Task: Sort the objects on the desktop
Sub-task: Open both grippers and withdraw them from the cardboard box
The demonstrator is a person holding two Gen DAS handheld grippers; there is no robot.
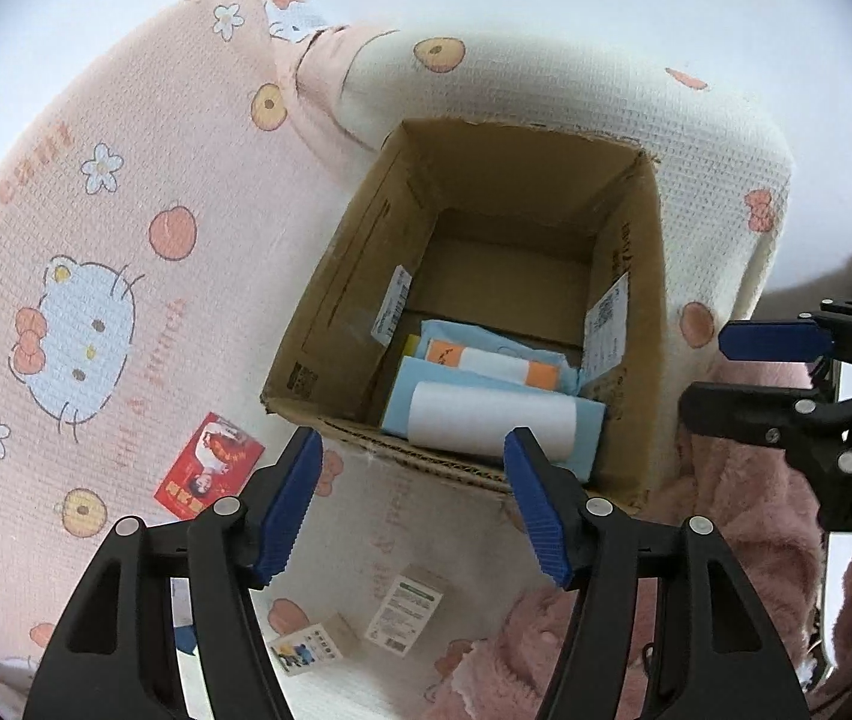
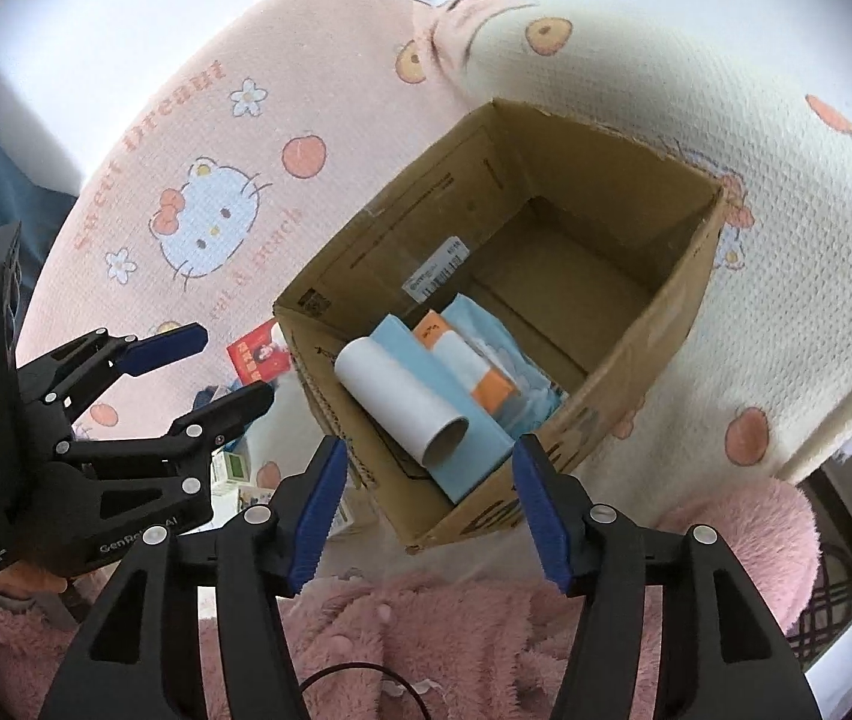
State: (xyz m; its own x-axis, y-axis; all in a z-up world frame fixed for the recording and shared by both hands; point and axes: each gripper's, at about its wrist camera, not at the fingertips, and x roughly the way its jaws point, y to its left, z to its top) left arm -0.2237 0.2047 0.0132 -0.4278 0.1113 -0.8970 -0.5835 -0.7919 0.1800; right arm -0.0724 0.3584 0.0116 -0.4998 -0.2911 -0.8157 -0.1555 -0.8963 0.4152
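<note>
An open cardboard box (image 1: 330, 324) (image 2: 684, 276) stands on a Hello Kitty blanket. Inside lie a white roll (image 1: 486, 420) (image 2: 402, 396), a light blue flat pack (image 1: 582, 426) (image 2: 474, 450) and an orange and white tube (image 1: 498, 366) (image 2: 474, 372). My left gripper (image 1: 414, 504) (image 2: 210, 360) is open and empty, just before the box's near wall. My right gripper (image 2: 426, 510) (image 1: 726, 366) is open and empty at the box's near corner. A red card pack (image 1: 210, 465) (image 2: 261, 354), a white and green packet (image 1: 405, 606) and a small picture box (image 1: 312, 648) lie on the blanket.
The pink and white blanket (image 1: 96, 210) (image 2: 756, 180) covers the surface. Pink fluffy fabric (image 1: 744, 516) (image 2: 456, 642) lies near the grippers. A pink round stool (image 2: 744, 534) stands at the right. Small boxes (image 2: 234, 474) lie below the left gripper.
</note>
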